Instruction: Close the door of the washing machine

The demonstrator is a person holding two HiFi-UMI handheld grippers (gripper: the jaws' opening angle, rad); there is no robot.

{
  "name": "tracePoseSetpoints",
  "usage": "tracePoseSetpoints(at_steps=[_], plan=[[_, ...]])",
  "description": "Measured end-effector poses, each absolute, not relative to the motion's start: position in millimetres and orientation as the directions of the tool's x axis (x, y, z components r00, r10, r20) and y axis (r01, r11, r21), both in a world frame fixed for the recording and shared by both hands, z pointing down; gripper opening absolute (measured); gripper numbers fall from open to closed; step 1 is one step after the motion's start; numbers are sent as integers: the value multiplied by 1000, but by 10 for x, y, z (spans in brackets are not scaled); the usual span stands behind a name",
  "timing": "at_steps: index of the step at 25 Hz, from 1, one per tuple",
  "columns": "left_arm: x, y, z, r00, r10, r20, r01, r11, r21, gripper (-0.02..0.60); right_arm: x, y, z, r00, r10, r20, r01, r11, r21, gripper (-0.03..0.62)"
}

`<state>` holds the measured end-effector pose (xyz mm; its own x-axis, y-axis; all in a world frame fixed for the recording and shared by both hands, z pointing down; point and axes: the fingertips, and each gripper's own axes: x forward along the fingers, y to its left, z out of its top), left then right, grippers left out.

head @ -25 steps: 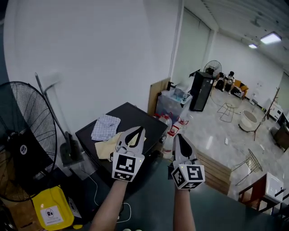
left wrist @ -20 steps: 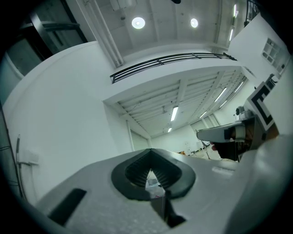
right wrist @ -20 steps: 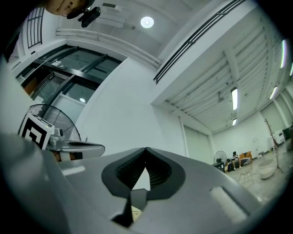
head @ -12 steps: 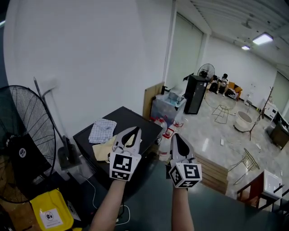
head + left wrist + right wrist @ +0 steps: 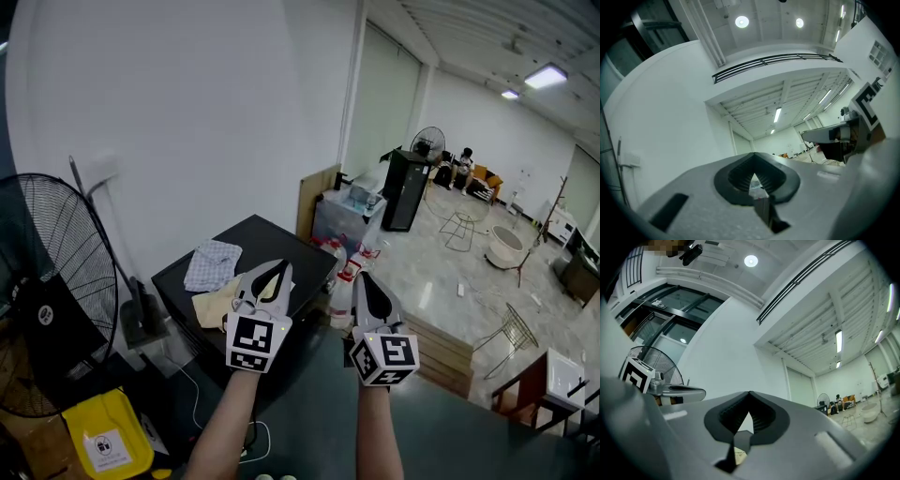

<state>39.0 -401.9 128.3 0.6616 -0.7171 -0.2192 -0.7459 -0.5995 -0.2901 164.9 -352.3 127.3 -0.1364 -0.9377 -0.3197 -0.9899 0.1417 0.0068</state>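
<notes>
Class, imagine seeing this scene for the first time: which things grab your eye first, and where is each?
The left gripper and the right gripper, both shut and empty, fill the lower middle of the head view. At far left stands a big black fan, with a yellow container below it. Beyond the grippers a checked cloth lies on a black-topped unit.

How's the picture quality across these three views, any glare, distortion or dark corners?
Head view: sharp, evenly lit, the white wall bowing outward, the ceiling panel light glaring. Left gripper view: strong fisheye, black corners, a round ceiling lamp blown out. Right gripper view: same fisheye and dark corners, a round lamp glaring.
</notes>
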Motion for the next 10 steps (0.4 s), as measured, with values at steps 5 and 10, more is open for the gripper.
tracePoseSetpoints(at_steps=[5,10], plan=[[339,-4004,1291,660,-719,-220,-747,-597,-293,2,1601,-3515,1308,-140,-940,-312,-989,145,8,12],[344,-3968,1293,664,-715,-220,-744,-600,-295,2,1605,-3486,1335,-137,-941,-310,-990,144,0,12]])
